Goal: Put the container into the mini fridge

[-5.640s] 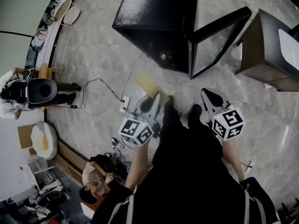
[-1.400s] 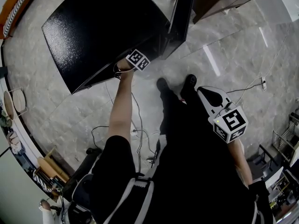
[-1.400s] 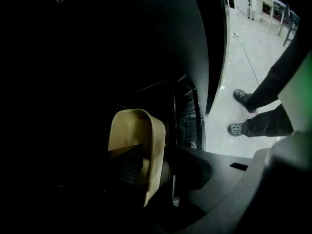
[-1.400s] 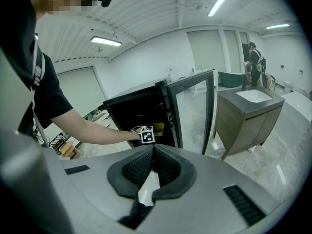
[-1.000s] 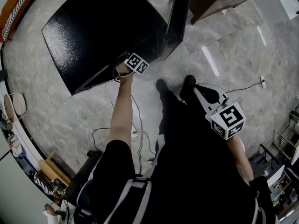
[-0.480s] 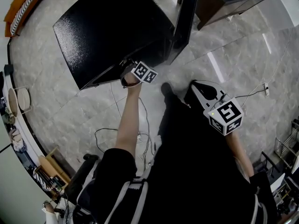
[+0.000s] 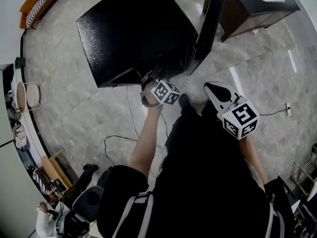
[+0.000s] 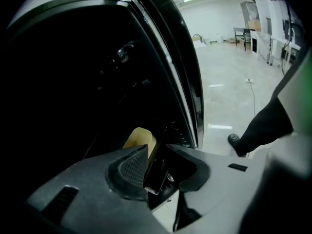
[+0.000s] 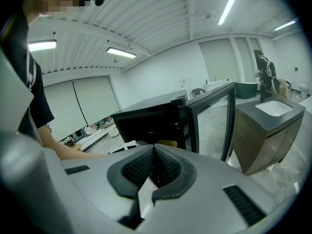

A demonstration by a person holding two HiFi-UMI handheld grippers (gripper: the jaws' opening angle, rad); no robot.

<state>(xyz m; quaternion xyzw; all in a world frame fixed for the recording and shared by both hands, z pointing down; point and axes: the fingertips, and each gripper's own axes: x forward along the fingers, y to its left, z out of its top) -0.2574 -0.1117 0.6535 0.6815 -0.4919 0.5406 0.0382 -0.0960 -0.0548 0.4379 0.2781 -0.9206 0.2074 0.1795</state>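
Note:
The black mini fridge stands on the floor with its glass door swung open. In the left gripper view a tan container sits inside the dark fridge interior, just beyond my left gripper. Its jaws stand apart and are closing, and the pads press on nothing. In the head view the left gripper is at the fridge mouth. My right gripper hangs by my right leg, away from the fridge. In its own view the right gripper is shut and empty, and the container shows in the fridge.
A grey cabinet with a white sink top stands right of the open door. A black cable trails over the marble floor by my left side. My shoe is near the door's foot. Shelves and a person are at the lower left.
Several seconds ago the left gripper carried the container near my body; it then reached into the fridge. Now it has drawn back a little to the opening, with the container left inside.

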